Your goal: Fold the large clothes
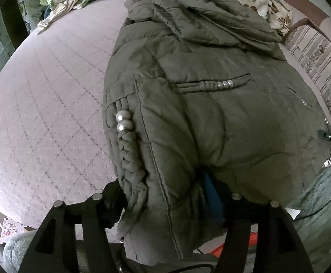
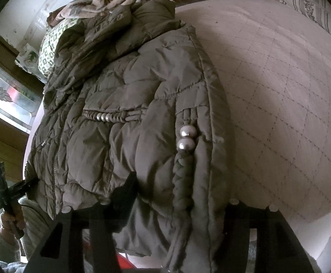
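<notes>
Olive jacket [image 1: 210, 113]: no readable label; both hand-held grippers [image 1: 165, 204] [image 2: 165, 207] pinching hem.

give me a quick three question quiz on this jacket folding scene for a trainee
1. True or false: the jacket lies on a quilted bed cover.
2. In the right wrist view, how many large pearl beads sit together on the near sleeve? A one, B two, C five.
3. What lies between the fingers of the left gripper?

Key: 1 true; 2 B; 3 the lower edge of the jacket.
</notes>
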A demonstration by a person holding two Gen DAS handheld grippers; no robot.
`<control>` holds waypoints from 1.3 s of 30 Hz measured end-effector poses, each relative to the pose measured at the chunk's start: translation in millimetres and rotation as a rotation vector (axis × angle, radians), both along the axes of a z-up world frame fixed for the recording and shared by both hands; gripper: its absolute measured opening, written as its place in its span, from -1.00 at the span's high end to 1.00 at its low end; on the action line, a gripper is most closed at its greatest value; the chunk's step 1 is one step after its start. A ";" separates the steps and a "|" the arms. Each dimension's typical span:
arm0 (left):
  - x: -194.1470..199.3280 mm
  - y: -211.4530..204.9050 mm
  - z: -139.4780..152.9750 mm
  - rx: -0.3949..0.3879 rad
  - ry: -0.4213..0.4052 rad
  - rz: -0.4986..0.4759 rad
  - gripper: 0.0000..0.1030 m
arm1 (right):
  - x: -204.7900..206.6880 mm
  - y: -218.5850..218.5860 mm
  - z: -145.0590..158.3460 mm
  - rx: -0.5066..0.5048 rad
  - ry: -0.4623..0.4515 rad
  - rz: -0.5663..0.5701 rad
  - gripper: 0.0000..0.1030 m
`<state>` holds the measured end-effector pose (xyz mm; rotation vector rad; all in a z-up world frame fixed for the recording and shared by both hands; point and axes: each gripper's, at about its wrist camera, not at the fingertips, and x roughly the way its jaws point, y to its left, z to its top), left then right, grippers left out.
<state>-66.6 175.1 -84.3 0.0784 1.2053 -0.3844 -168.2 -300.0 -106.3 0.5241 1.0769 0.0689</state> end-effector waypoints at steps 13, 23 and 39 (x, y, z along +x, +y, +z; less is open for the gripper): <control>-3.0 -38.2 -14.0 0.052 -0.029 -0.022 -0.25 | 3.9 12.9 -2.2 -0.062 0.019 0.043 -0.30; -3.8 -65.5 -10.5 0.045 -0.053 -0.065 0.39 | 3.3 17.4 4.6 -0.091 0.020 0.064 0.01; -5.6 -39.9 5.9 -0.023 -0.051 -0.035 0.42 | -0.7 10.2 10.8 -0.055 0.001 0.037 0.22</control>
